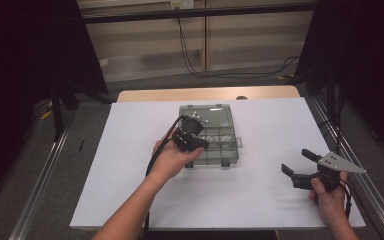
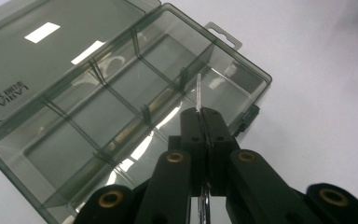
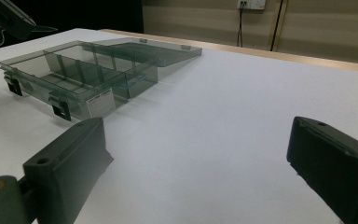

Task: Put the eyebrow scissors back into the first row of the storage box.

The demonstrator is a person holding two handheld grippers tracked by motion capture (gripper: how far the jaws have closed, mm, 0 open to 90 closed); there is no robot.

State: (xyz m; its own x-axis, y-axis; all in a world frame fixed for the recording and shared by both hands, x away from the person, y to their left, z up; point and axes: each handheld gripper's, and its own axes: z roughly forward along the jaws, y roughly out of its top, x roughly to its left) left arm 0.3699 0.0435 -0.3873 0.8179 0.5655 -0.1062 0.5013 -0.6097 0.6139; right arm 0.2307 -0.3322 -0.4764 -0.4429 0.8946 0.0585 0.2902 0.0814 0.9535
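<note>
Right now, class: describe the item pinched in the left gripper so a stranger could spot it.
On the white table lies an open smoky compartment box. Above it, the left gripper pinches a thin clear strip, standing upright, unlike the fixed dividers.

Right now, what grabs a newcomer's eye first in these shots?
The smoky transparent compartment box lying open mid-table on the white sheet, its lid folded back flat. Next, the left tongs over its compartments, shut on a thin clear strip that sticks up between the tips. Off at the table's right edge, the right tongs sit wide open, holding nothing.
</note>
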